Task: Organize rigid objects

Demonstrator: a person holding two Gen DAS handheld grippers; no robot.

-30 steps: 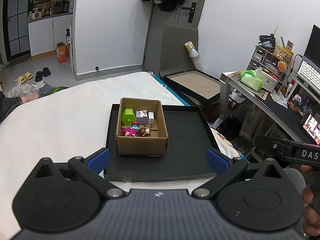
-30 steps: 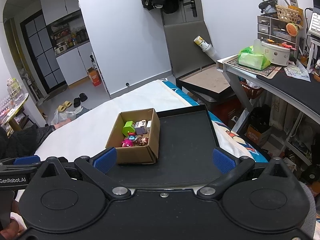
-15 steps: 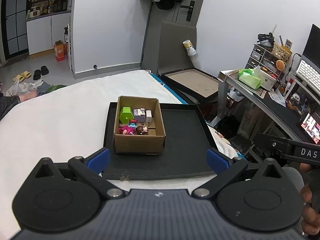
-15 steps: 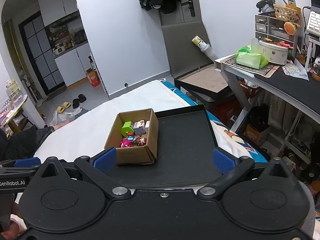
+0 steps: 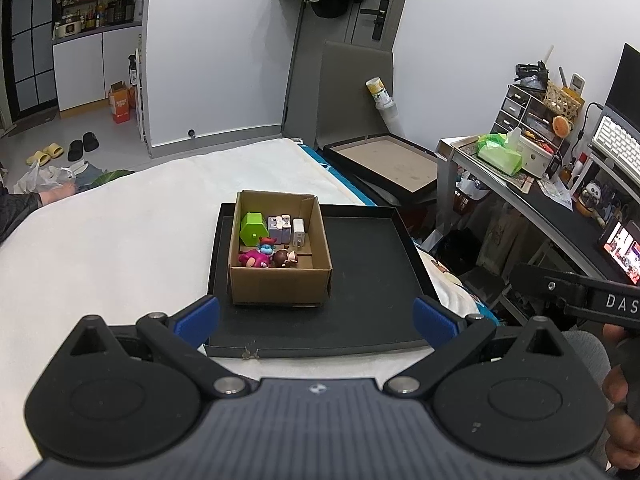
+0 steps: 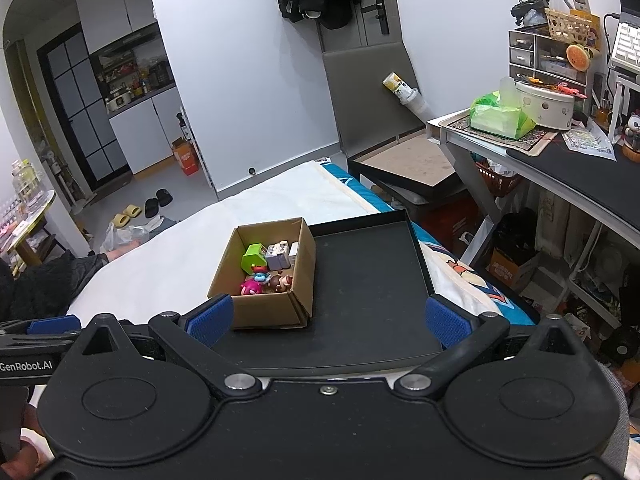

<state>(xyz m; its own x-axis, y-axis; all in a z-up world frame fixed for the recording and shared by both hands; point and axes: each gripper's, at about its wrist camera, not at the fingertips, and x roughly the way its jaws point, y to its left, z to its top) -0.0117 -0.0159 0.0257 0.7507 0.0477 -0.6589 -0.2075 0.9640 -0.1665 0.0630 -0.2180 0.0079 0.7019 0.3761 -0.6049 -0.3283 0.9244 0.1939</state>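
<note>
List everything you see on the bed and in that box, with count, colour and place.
tray: one, black, on the white bed.
box: one, brown cardboard, on the tray's left half.
block: one, green, box's far left.
chargers: a few, grey and white, box's far right; exact count unclear.
figures: three, pink, blue-and-red, brown, box's near side.
left tongs: one, black with blue pads, open, empty.
right tongs: one, black with blue pads, open, empty.
</note>
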